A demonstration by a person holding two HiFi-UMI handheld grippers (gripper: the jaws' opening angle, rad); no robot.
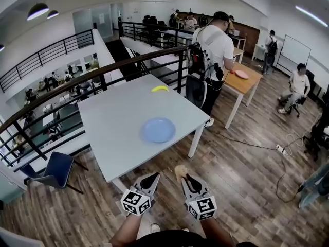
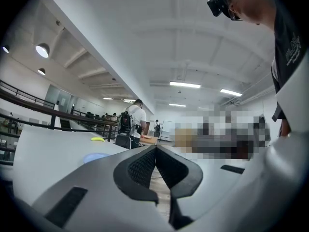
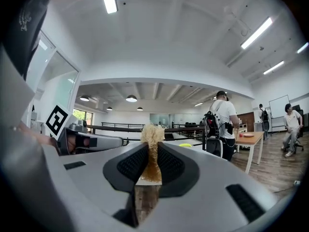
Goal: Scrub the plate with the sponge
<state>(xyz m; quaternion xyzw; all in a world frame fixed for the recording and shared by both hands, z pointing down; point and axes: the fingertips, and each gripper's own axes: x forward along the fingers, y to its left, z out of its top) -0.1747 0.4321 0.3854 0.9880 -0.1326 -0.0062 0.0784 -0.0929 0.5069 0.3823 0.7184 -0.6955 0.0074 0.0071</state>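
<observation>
A light blue plate (image 1: 158, 129) lies flat near the front right of the pale table (image 1: 113, 118); the left gripper view catches the plate (image 2: 95, 157) low on the tabletop. My right gripper (image 1: 184, 175) is shut on a tan fibrous sponge (image 1: 180, 171), held over the wooden floor short of the table's near corner. In the right gripper view the sponge (image 3: 152, 146) stands pinched upright between the jaws. My left gripper (image 1: 152, 178) is shut with nothing in it, beside the right one and in front of the table's near edge.
A yellow banana-like object (image 1: 160, 88) lies at the table's far edge by a black railing (image 1: 92, 76). A person with a backpack (image 1: 208, 55) stands at a wooden table (image 1: 247, 82) beyond. A blue chair (image 1: 54, 169) stands left. Cables (image 1: 267, 148) trail on the floor.
</observation>
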